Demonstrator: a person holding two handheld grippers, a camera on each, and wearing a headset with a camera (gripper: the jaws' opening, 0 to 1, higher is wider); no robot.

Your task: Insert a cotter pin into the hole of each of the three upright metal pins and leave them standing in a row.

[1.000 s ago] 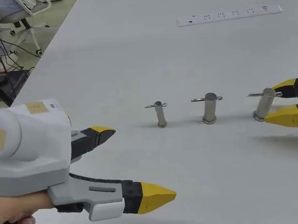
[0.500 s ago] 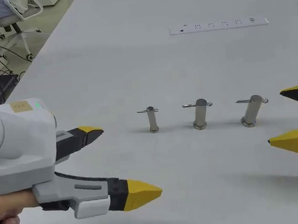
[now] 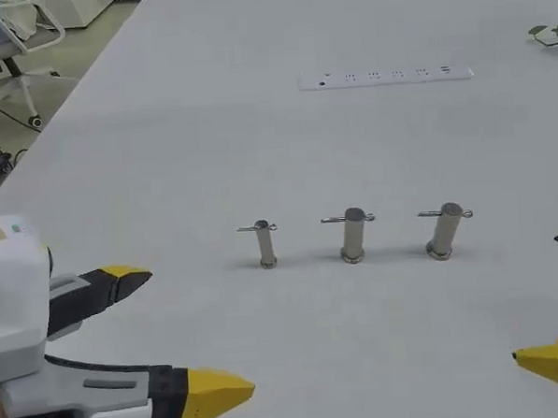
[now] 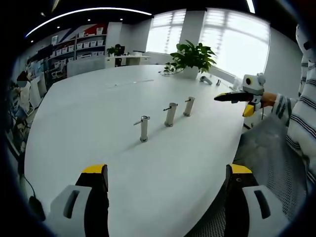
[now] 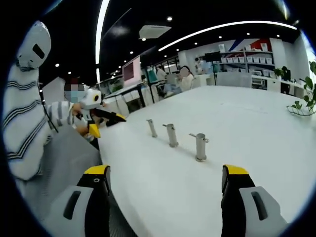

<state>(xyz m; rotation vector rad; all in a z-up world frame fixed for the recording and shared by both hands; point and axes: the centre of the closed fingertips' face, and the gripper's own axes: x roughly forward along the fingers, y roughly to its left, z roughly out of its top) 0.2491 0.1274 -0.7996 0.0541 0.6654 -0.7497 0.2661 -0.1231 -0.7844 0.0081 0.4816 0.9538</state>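
Table: one, white, with everything on it. Two grippers: the left gripper is low at the near left, jaws wide apart and empty. The right gripper is at the right edge, jaws also wide apart, holding nothing, well clear of the pins. One strip lies flat far back.

Three pins stand upright in a row mid-table, apart from each other: left pin, middle pin, right pin. Three cotters, one through the top of each pin and lying level: left cotter, middle cotter, right cotter.

A second ago the right gripper's jaws flanked the right pin, with one tip at its cotter. Half a second ago they were already off it, and now they sit farther from it. The left gripper keeps the same spread, and all three pins still stand.
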